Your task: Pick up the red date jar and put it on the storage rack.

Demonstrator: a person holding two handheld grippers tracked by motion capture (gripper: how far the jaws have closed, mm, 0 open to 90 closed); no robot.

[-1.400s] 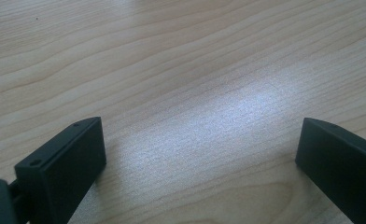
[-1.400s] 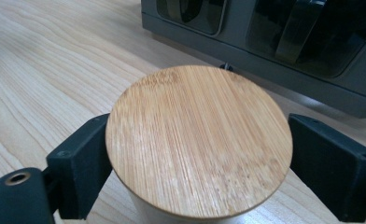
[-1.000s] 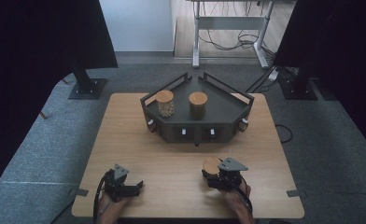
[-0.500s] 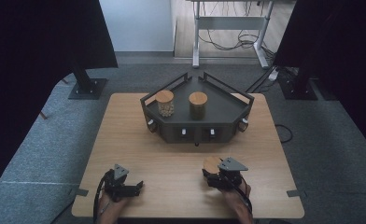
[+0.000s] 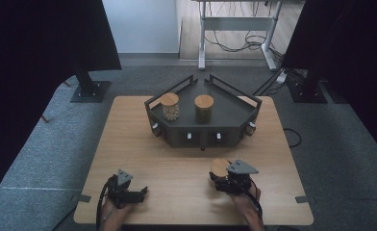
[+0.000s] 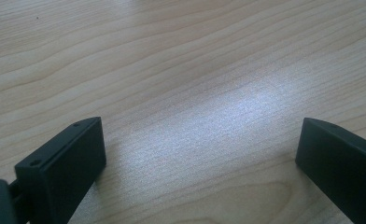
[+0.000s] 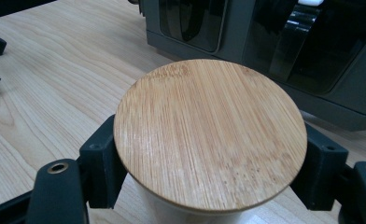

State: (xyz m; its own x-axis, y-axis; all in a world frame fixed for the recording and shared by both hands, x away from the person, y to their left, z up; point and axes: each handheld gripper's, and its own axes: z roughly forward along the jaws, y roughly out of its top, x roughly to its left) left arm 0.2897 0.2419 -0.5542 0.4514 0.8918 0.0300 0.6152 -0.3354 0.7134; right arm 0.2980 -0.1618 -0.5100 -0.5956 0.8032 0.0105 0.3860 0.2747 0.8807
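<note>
A jar with a round bamboo lid (image 7: 209,135) stands on the wooden table (image 5: 177,163) near the front right, also seen from above (image 5: 219,166). My right gripper (image 7: 211,175) is shut on the jar, one black jaw pressing each side just under the lid; in the high view it (image 5: 219,177) sits right behind the jar. My left gripper (image 6: 197,154) rests low over bare wood at the front left (image 5: 142,192). Its jaws stand wide apart with nothing between them.
A dark six-sided tray (image 5: 234,103) with drawers in its front stands at the table's far middle. On it are a glass jar (image 5: 169,107) with pale contents and a second lidded jar (image 5: 204,108). The tray's front (image 7: 265,42) lies close beyond the held jar.
</note>
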